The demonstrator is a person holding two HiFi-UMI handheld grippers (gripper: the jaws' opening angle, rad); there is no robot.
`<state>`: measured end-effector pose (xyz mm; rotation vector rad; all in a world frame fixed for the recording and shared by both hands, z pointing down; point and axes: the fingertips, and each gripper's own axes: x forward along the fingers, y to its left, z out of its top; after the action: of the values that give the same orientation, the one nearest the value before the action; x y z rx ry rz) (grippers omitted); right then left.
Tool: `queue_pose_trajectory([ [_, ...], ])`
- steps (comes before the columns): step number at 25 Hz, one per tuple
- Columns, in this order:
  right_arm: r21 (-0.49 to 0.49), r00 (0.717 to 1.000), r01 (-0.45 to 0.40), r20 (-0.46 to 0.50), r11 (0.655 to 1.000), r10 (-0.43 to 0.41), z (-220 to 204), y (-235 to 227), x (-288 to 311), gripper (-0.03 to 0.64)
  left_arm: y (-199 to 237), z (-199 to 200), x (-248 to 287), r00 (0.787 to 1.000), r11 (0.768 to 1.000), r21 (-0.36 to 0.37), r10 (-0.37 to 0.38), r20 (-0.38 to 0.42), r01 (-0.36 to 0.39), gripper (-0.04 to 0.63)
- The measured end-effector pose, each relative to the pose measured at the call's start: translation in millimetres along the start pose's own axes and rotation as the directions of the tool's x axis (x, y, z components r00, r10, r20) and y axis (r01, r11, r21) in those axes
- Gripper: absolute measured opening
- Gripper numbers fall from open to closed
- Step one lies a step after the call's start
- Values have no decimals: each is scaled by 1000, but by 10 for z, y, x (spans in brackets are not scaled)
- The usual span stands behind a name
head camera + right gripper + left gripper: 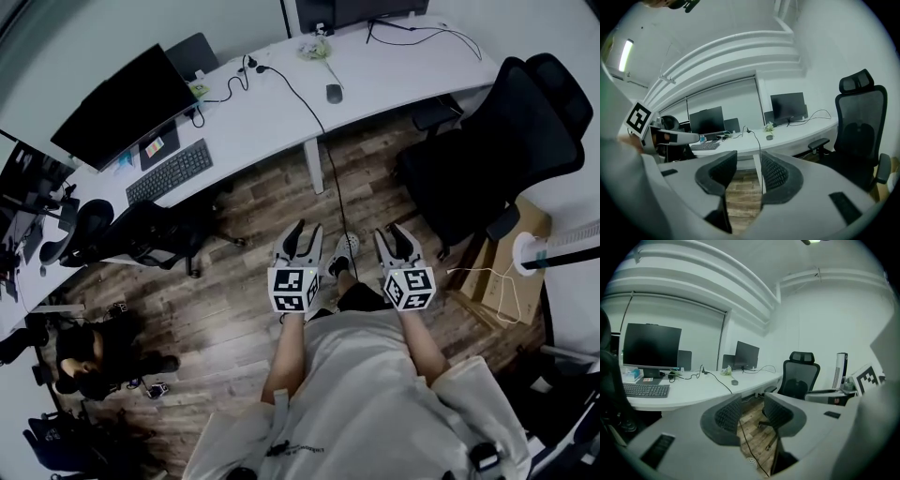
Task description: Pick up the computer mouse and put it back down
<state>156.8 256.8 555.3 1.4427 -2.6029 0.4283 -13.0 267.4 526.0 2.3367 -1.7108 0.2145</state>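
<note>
I hold both tools well short of the desk (272, 112), over the wooden floor (234, 281). The left tool (302, 232) has its jaws standing wide with nothing between them. The right tool (399, 234) is parted too, and also empty. The computer mouse (334, 93) lies on the desk near its far edge, beside a black cable (298, 98), well apart from both tools. A keyboard (170, 172) and a monitor (124, 108) sit at the desk's left end.
</note>
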Motion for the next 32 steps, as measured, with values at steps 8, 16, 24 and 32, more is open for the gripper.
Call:
queue_pose_trajectory([
  [8,30,999,-29,17,999,28,380,-361,751,163,223,254,733,999,999,33,-39,-33,41,155],
  [16,28,998,-38,-49,999,39,566,-538,1509,161,678,419,1358,996,999,32,-36,-85,39,155],
  [24,0,993,-85,-87,996,84,812,-728,2287,155,1034,643,2113,993,998,44,-50,-106,55,155],
  [32,-4,992,-98,-77,995,97,1120,-1026,3072,156,1347,831,2806,991,995,58,-73,-112,80,155],
])
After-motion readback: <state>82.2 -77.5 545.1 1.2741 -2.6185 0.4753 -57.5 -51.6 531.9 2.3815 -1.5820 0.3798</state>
